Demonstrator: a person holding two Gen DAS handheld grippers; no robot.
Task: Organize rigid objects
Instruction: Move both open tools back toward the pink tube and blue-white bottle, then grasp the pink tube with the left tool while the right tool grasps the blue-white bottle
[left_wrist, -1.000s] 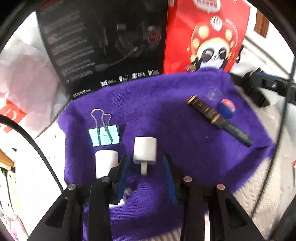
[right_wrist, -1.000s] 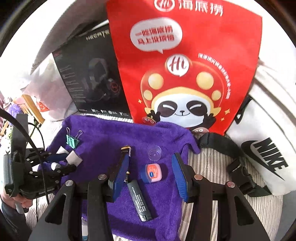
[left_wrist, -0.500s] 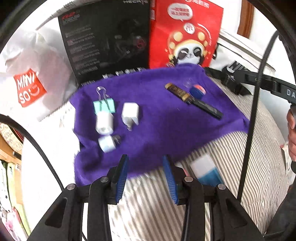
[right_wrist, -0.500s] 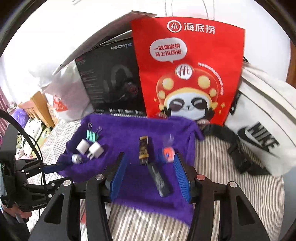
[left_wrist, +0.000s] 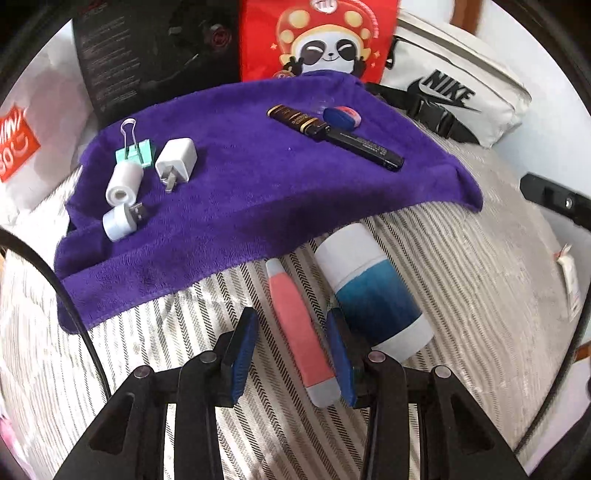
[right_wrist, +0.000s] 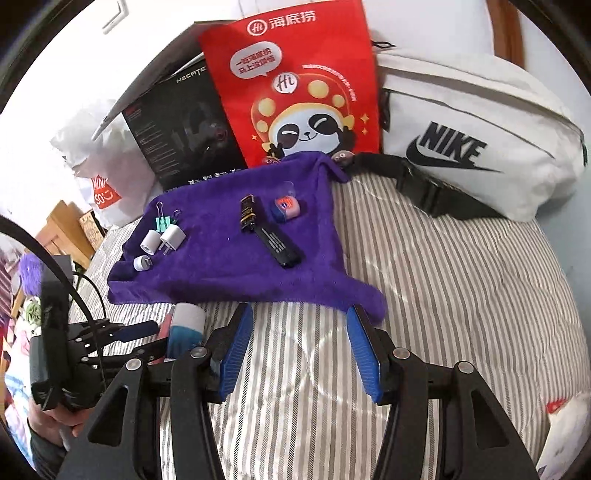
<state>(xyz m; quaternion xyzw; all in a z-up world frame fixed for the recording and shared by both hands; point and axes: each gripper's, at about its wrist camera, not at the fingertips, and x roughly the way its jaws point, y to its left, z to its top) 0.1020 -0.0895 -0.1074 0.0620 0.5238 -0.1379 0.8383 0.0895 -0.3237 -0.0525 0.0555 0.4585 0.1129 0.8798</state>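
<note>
Straddling a pink tube (left_wrist: 301, 325) just below the purple towel (left_wrist: 240, 206), the left gripper (left_wrist: 291, 354) gapes without gripping it, while the right gripper (right_wrist: 301, 350) hangs wide open, empty, below that towel.

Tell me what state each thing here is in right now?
Left tool: open, straddling the pink tube, not gripping.
Right tool: open, empty.
White-and-blue bottle: lying on its side, off the purple towel.
White charger: lying flat, prongs out.
Binder clip: handles extended.
</note>
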